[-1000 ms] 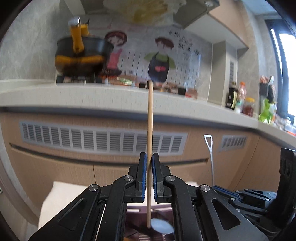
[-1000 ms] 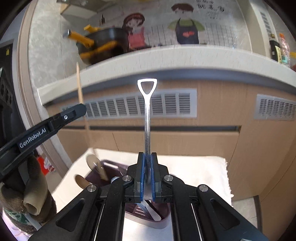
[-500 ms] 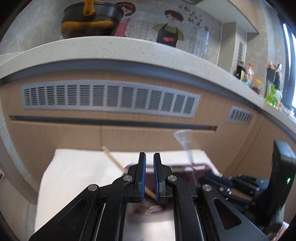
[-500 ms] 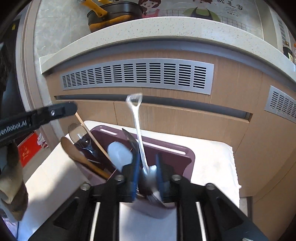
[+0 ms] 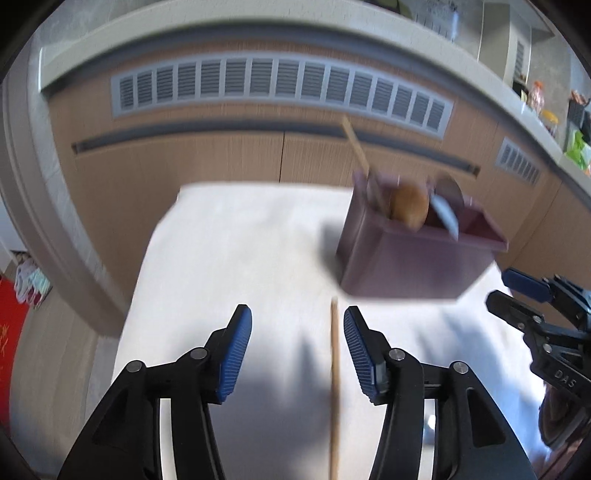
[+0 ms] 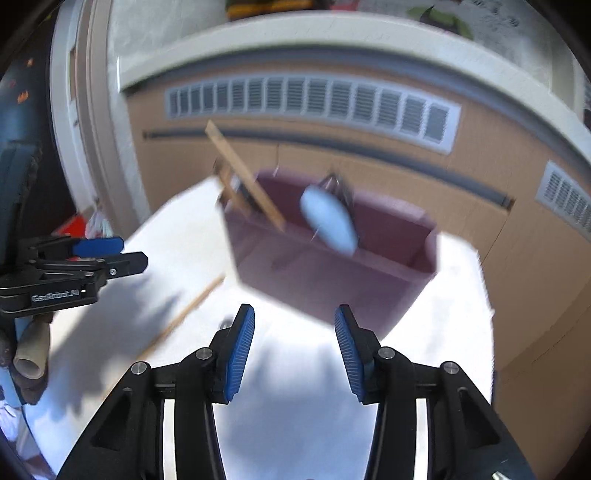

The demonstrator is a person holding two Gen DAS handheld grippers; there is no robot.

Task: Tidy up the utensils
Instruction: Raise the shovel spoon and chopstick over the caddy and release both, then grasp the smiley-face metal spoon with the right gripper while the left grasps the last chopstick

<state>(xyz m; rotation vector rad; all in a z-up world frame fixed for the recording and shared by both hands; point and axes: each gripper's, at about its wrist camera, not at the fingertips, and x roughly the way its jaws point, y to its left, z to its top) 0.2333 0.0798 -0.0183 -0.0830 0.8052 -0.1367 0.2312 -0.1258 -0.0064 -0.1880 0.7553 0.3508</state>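
A purple utensil box (image 5: 413,262) stands on the white cloth (image 5: 236,251) and holds wooden and metal utensils, among them a wooden spoon (image 5: 408,206) and a pale spoon (image 6: 328,221). It also shows in the right wrist view (image 6: 332,273). My left gripper (image 5: 297,350) is open over the cloth, and a wooden chopstick (image 5: 334,387) lies on the cloth between its jaws, untouched. The same chopstick (image 6: 184,314) shows in the right wrist view. My right gripper (image 6: 293,345) is open and empty in front of the box.
Wooden cabinet fronts with a grey vent grille (image 5: 280,88) stand behind the cloth, under a pale countertop edge (image 6: 332,33). The other gripper shows at the right edge of the left view (image 5: 535,321) and the left edge of the right view (image 6: 74,266).
Both grippers let their utensils go into the purple box, opened wide and drew back and down toward the cloth. A chopstick on the cloth has come into view.
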